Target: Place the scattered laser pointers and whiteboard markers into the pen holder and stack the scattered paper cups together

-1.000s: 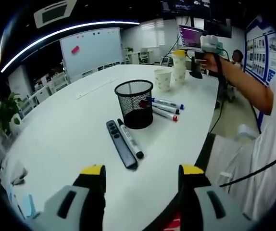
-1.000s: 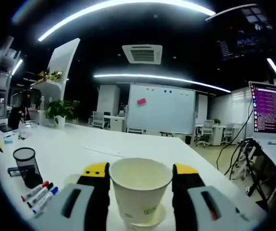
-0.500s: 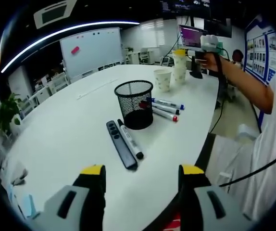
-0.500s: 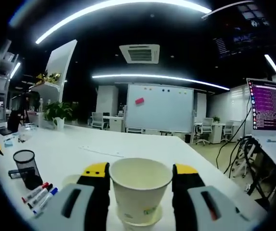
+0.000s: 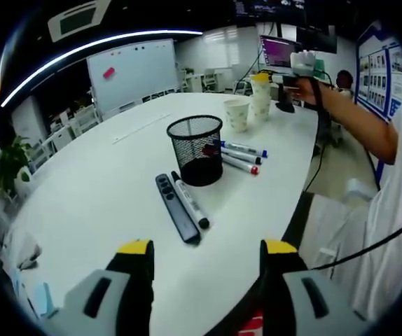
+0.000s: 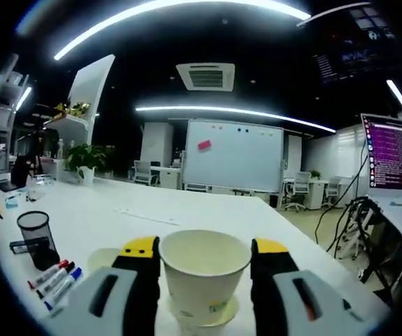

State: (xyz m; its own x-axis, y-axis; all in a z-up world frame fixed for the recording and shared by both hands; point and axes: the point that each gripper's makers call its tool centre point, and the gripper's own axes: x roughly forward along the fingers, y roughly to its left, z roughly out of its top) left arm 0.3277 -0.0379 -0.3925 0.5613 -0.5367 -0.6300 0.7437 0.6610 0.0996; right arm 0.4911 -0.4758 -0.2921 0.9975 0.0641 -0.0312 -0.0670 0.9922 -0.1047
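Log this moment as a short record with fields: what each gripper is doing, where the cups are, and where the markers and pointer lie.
right gripper: fingers around a paper cup, held above another cup
left gripper: open, nothing held, above the white table
third cup: standing alone beside the held one
pen holder: black mesh, upright
three markers: on the table beside the holder
laser pointer: flat, with a black-capped marker alongside

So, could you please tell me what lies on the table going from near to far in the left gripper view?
Laser pointer → pen holder → lone paper cup → cup held by the right gripper.
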